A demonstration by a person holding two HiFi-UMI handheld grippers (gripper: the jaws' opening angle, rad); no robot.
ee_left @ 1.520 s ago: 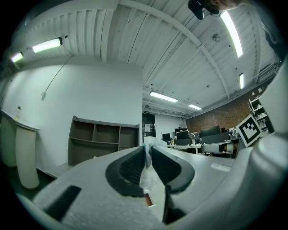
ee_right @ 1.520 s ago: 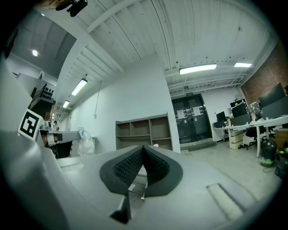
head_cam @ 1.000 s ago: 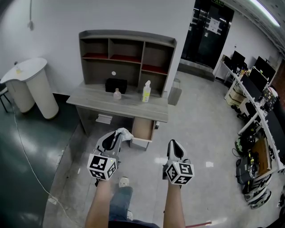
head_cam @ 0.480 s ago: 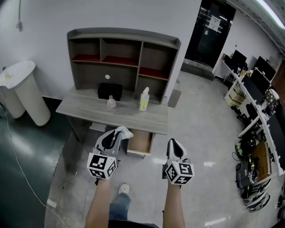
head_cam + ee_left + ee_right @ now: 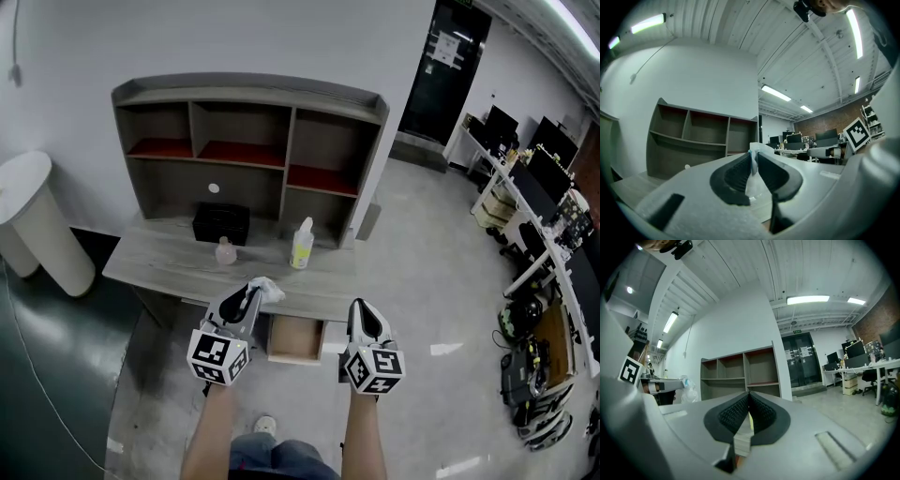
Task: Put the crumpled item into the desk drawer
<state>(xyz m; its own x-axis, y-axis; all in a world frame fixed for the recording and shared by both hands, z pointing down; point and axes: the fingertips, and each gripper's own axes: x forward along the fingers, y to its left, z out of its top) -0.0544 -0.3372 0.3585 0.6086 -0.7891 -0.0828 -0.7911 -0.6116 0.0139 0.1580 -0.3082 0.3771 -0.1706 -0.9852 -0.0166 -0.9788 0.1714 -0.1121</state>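
left gripper (image 5: 753,165): jaws clamped on crumpled white item (image 5: 267,289), lower centre of head view, at the desk's front edge
right gripper (image 5: 748,411): pads pressed together, nothing between them
drawer (image 5: 294,341): pulled open under desk (image 5: 150,266), between both grippers in frame
desk top: spray bottle (image 5: 301,244), black box (image 5: 221,223)

The desk top (image 5: 169,264) hides the back of the open drawer (image 5: 295,341).

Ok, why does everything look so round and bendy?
Left gripper view: fisheye lens, dark corners, the desk hutch bows; the close crumpled item looks soft. Right gripper view: same curve, ceiling light glares. Head view: floor shines.
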